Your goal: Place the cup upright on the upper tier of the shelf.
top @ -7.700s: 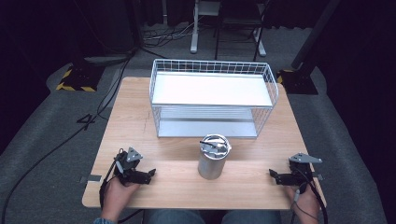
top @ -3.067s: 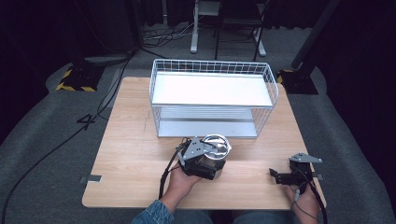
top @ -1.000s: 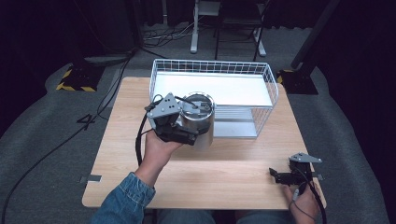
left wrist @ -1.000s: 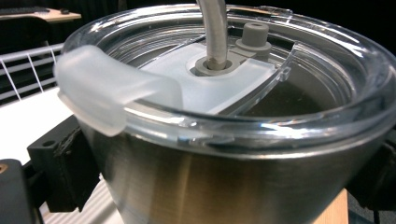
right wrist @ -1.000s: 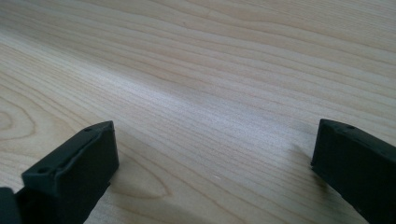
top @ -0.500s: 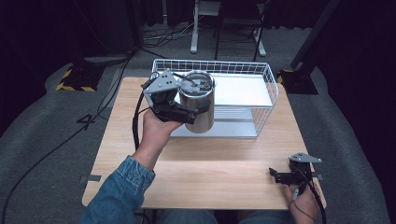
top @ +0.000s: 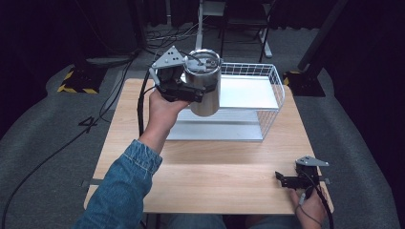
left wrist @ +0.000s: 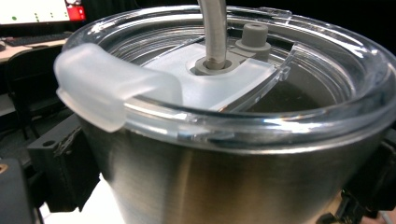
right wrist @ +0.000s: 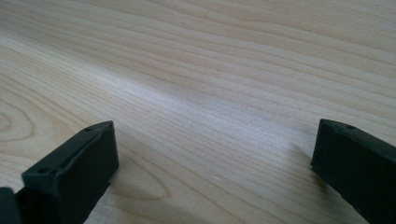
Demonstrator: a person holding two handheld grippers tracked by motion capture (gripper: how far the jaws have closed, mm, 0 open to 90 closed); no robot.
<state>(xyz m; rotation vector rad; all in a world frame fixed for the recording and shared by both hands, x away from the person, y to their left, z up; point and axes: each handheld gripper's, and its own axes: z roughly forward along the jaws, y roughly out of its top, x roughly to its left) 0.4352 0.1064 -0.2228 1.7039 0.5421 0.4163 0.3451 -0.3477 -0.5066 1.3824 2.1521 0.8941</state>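
Polished steel tumbler with clear plastic lid (top: 204, 83): clamped in left gripper (top: 193, 91), raised above white wire basket (top: 270, 95). Best kept upright, lowered slowly inside. Right gripper (top: 278, 178): jaws apart, empty, resting near basket's table (top: 215, 181).

Your tumbler (left wrist: 233, 154) is cut off by the left gripper view's bottom edge, and its straw (left wrist: 214, 28) by the top. In the high view it hides the wire basket's (top: 267, 95) left end.
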